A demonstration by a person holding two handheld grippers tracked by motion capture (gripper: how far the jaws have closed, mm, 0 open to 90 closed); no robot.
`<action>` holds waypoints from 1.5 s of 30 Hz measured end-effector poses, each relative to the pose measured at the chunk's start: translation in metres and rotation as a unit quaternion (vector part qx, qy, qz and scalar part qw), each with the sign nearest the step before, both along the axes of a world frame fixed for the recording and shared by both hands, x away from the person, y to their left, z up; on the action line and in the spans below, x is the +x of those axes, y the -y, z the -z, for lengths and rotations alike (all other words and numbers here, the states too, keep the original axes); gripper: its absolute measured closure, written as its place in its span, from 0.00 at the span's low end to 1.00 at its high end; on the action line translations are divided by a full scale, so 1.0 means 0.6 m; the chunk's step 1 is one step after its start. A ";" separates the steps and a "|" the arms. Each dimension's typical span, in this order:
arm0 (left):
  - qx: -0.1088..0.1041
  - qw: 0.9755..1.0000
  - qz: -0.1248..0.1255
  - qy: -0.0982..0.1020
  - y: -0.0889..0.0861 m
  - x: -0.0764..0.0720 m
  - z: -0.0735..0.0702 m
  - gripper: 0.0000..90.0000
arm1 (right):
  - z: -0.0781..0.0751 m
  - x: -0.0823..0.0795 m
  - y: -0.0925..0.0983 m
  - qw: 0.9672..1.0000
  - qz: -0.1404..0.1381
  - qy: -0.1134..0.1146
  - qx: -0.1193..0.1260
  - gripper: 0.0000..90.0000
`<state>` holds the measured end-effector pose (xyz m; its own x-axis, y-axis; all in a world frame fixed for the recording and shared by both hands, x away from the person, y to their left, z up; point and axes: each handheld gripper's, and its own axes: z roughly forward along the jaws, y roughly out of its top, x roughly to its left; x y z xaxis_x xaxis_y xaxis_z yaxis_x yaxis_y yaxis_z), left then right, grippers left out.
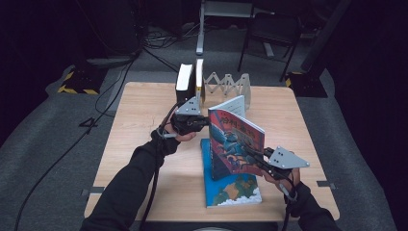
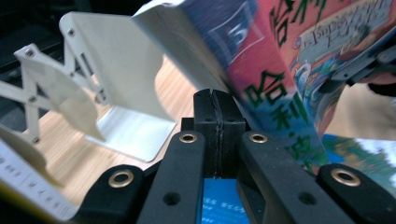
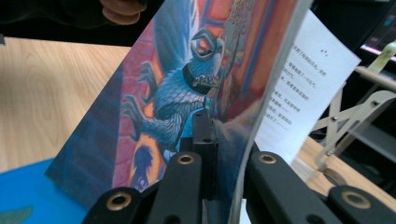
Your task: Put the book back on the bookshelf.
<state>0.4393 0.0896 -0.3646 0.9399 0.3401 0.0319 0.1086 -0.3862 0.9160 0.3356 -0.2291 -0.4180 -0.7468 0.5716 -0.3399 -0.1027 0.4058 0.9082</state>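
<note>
A person at a wooden surface (image 1: 139, 120) holds a paperback book (image 1: 235, 144) upright and slightly open above the middle of it, with tongs on either side. The left tongs (image 1: 204, 121) meet the book at its upper left corner, on the spine side; in the left gripper view the jaws stand together, and the book's spine (image 2: 275, 107) runs just past them, so that whether they pinch it cannot be told. The right tongs (image 1: 255, 156) are clamped on the book's front cover (image 3: 187, 88) near its lower right edge, the cover passing between the jaws in the right gripper view while the inner pages (image 3: 299, 79) fan free to the right.

Beneath the raised book, a second book (image 1: 231, 190) with a blue cover lies flat near the front edge of the surface. At the far edge, two more books (image 1: 190, 79) stand upright side by side, with a white folding book stand (image 1: 231, 84) just to their right. The person's dark sleeves (image 1: 130, 183) come in from the near side.
</note>
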 end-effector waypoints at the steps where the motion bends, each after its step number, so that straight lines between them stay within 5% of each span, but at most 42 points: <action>1: 0.000 1.000 0.001 0.005 0.001 -0.005 0.000 1.00 | 0.002 -0.008 0.003 1.000 0.002 0.002 0.001 0.95; 7: 0.009 0.999 0.004 0.033 0.006 -0.038 -0.004 0.94 | 0.004 -0.036 0.019 1.000 -0.006 0.006 -0.002 0.94; 18: 0.011 1.000 -0.015 0.018 -0.014 -0.091 0.032 0.75 | 0.005 -0.052 0.024 1.000 -0.012 0.015 -0.007 0.94; 24: 0.062 0.998 -0.004 0.012 -0.015 -0.125 0.070 0.67 | 0.006 -0.055 0.025 1.000 -0.011 0.017 -0.011 0.94; 27: 0.097 0.995 0.009 0.007 -0.009 -0.144 0.093 0.66 | 0.006 -0.057 0.025 1.000 -0.012 0.017 -0.011 0.94; 36: 0.135 0.989 0.048 -0.034 0.028 -0.173 0.147 0.55 | 0.007 -0.062 0.026 1.000 -0.013 0.016 -0.009 0.94; 43: 0.122 0.991 0.034 -0.039 0.059 -0.167 0.167 0.44 | 0.007 -0.065 0.028 1.000 -0.017 0.016 -0.009 0.93; 45: 0.103 0.994 0.016 -0.035 0.067 -0.158 0.170 0.45 | 0.008 -0.066 0.028 1.000 -0.018 0.017 -0.008 0.93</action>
<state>0.3448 0.0494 -0.4666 0.9526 0.3026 0.0313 0.1542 -0.5689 0.8079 0.2958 -0.2459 -0.4226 -0.7550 0.5384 -0.3744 -0.1490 0.4152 0.8975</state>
